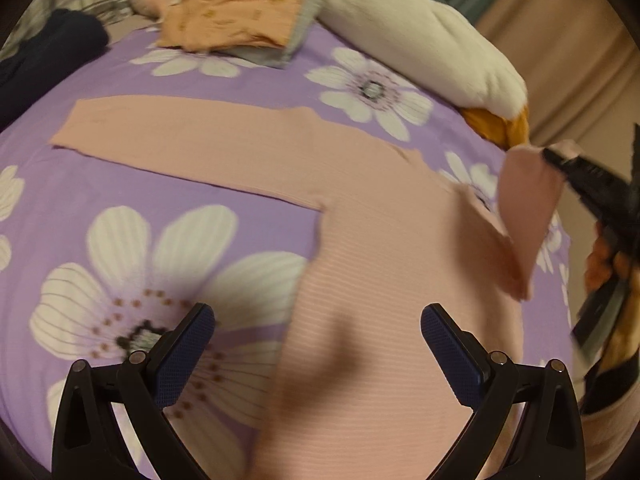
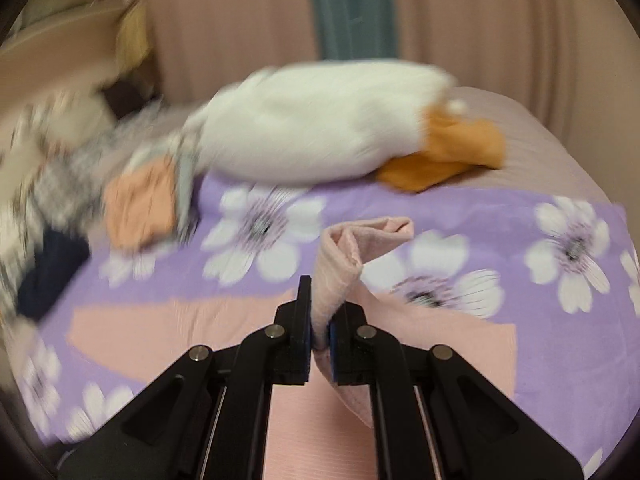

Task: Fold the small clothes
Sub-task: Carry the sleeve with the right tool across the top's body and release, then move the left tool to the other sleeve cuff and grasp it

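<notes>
The pink ribbed top lies flat across the centre of the frame on the flowered bed, thin, light and limp; the right tool pinches its sleeve cuff, the left tool stands wide and empty above its body, so grip hems or cuffs.

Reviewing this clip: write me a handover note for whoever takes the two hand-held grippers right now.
Left hand-held gripper: open, hovering over the ribbed pink long-sleeved top, holding nothing.
Right hand-held gripper: shut on one pink sleeve, lifted off the purple flowered bedsheet.
Other sleeve lies flat, stretched out. Folded orange garment sits at the far edge.
Left to do: lay the held sleeve across the body, fold the other sleeve, fold the body.
</notes>
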`<state>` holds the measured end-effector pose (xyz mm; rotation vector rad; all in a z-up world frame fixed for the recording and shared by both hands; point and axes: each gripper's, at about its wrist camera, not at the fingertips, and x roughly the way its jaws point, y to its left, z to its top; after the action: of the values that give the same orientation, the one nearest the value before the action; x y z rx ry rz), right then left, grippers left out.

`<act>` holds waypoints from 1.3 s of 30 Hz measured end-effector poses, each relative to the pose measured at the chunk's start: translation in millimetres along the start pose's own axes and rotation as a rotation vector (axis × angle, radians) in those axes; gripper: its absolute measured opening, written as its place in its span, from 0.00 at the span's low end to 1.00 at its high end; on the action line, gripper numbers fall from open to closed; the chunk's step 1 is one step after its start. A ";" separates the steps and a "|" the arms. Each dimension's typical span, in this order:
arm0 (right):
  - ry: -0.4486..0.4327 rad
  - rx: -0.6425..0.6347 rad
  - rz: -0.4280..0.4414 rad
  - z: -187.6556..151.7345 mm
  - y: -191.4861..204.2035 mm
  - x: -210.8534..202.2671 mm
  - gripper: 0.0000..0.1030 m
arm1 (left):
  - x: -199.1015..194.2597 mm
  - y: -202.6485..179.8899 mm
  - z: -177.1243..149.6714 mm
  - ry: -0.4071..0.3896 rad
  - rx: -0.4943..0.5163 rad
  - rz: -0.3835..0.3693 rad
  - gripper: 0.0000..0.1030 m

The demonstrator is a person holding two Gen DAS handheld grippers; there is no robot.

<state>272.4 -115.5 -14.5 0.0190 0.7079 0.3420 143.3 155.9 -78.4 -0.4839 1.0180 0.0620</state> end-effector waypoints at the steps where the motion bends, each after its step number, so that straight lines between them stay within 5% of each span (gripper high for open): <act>1: 0.036 -0.055 0.002 -12.0 17.4 15.1 0.08 | -0.1 5.1 1.1 -0.002 -0.009 0.005 0.99; 8: 0.231 -0.241 0.030 -76.7 74.6 83.6 0.14 | 4.9 19.7 5.1 0.004 -0.040 0.033 0.99; 10: 0.265 -0.223 0.096 -88.2 78.3 87.1 0.36 | 5.9 18.6 6.7 0.005 -0.041 0.029 0.99; 11: 0.283 -0.199 0.140 -89.6 77.8 87.3 0.59 | 6.6 16.9 8.3 0.002 -0.037 0.021 0.99; 12: 0.287 -0.178 0.172 -90.4 78.0 86.1 0.67 | 7.6 14.4 10.1 0.000 -0.034 0.016 0.99; 14: 0.264 -0.115 0.273 -85.2 64.8 73.4 0.66 | 9.6 7.4 15.1 -0.006 -0.019 -0.002 0.99; 19: 0.136 0.118 0.350 -67.1 -17.9 30.9 0.66 | 19.7 -23.1 34.0 -0.005 0.037 -0.087 0.99; 22: 0.121 0.232 0.277 -76.2 -68.3 24.2 0.65 | 31.0 -48.5 47.0 -0.003 0.069 -0.178 0.99; 25: 0.128 0.333 0.205 -93.9 -112.9 25.2 0.47 | 53.3 -74.1 57.1 0.032 0.079 -0.285 0.97; 27: 0.129 0.400 0.194 -105.0 -135.6 26.6 0.36 | 68.9 -90.5 60.5 0.047 0.086 -0.317 0.84; 31: 0.109 0.488 0.173 -125.3 -167.1 23.5 0.30 | 103.3 -110.7 61.9 0.099 0.101 -0.339 0.48; 36: 0.127 0.525 0.160 -143.5 -180.5 23.9 0.30 | 140.7 -101.5 57.0 0.134 0.047 -0.256 0.47; 39: 0.144 0.524 0.148 -149.3 -186.4 24.2 0.27 | 152.7 -88.1 51.4 0.143 0.032 -0.215 0.32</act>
<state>250.1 -298.5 -168.2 0.5505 0.9265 0.2930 289.7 72.4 -151.3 -0.5717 1.0991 -0.1829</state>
